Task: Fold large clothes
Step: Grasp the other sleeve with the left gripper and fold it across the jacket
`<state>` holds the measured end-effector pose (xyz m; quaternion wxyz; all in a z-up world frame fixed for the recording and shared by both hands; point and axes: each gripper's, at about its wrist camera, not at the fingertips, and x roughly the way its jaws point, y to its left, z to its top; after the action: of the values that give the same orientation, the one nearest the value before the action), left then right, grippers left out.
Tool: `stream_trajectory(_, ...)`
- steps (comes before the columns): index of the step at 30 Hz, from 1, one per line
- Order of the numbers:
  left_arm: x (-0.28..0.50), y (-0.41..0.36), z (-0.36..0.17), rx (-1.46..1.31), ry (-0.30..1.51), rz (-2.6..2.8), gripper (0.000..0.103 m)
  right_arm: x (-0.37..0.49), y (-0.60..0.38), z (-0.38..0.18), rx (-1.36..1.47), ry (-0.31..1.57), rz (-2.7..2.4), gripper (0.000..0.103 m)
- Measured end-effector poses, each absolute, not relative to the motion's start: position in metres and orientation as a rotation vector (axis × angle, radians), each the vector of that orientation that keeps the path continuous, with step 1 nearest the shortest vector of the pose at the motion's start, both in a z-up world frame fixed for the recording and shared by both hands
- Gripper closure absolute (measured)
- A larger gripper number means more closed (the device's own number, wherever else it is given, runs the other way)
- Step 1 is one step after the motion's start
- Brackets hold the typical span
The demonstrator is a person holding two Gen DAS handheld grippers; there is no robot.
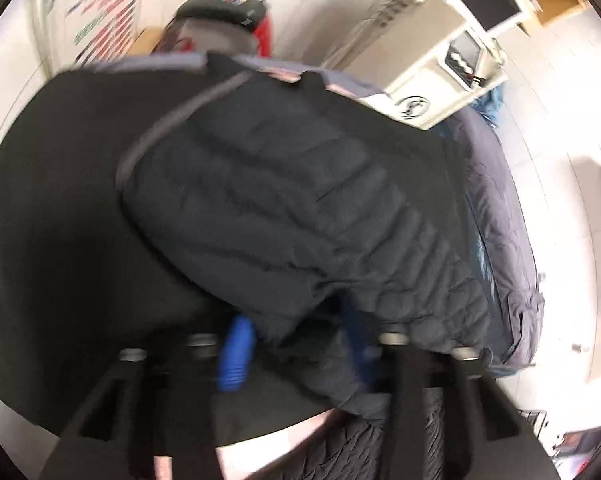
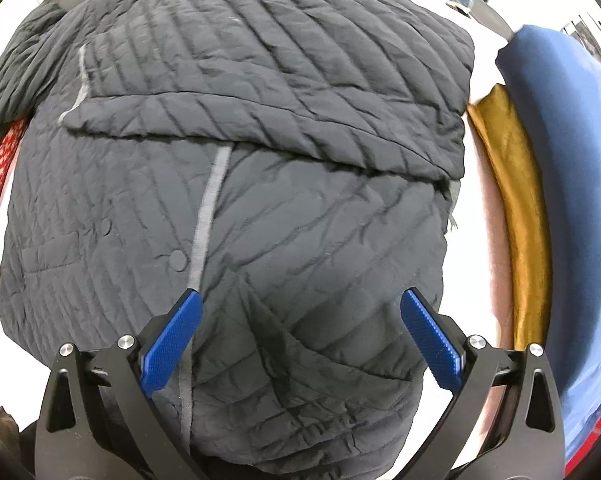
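Left hand-held gripper (image 1: 296,344) pinching dark quilted jacket (image 1: 292,200), no legible writing

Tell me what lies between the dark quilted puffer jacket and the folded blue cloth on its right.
In the right wrist view, a mustard-gold satin cloth lies between the dark quilted puffer jacket and the folded blue cloth, beside a strip of bare pale surface.
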<state>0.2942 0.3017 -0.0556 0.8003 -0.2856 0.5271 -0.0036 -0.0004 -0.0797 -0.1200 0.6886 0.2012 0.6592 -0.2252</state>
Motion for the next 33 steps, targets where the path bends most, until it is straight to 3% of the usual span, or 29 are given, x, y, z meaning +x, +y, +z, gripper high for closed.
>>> stream_trajectory(3,0.297,0.277,-0.031,-0.527,1.076,-0.049,0.091,-0.009,-0.096,-0.122,0.468,1.474,-0.517,0.005)
stream_trajectory(5,0.298,0.243,-0.007,-0.433,1.029,-0.132,0.094,-0.012,-0.101,-0.121,0.468,1.466,-0.525,0.005)
stream_trajectory(14,0.253,0.057,0.056,-0.202,0.935,-0.6,0.095,-0.023,-0.127,-0.116,0.491,1.455,-0.542,0.005)
stream_trajectory(19,0.19,-0.061,0.025,0.012,1.015,-0.854,0.095,-0.043,-0.142,-0.123,0.533,1.446,-0.587,0.005)
stream_trajectory(22,0.157,-0.118,-0.025,0.124,1.152,-0.924,0.092,-0.058,-0.156,-0.128,0.556,1.451,-0.612,0.005)
stream_trajectory(23,0.146,-0.134,-0.043,0.168,1.202,-0.925,0.079,-0.063,-0.161,-0.129,0.567,1.457,-0.621,0.005)
stream_trajectory(24,0.133,-0.141,-0.059,0.197,1.241,-0.935,0.045,-0.068,-0.165,-0.13,0.576,1.461,-0.626,0.005)
stream_trajectory(25,0.123,-0.15,-0.071,0.224,1.276,-0.94,0.028,-0.073,-0.168,-0.131,0.583,1.464,-0.632,0.005)
stream_trajectory(26,0.113,-0.155,-0.082,0.234,1.282,-0.938,0.021,-0.079,-0.173,-0.132,0.587,1.466,-0.636,0.005)
stream_trajectory(33,0.088,-0.145,-0.099,0.321,1.296,-0.938,0.011,-0.102,-0.204,-0.132,0.611,1.452,-0.671,0.005)
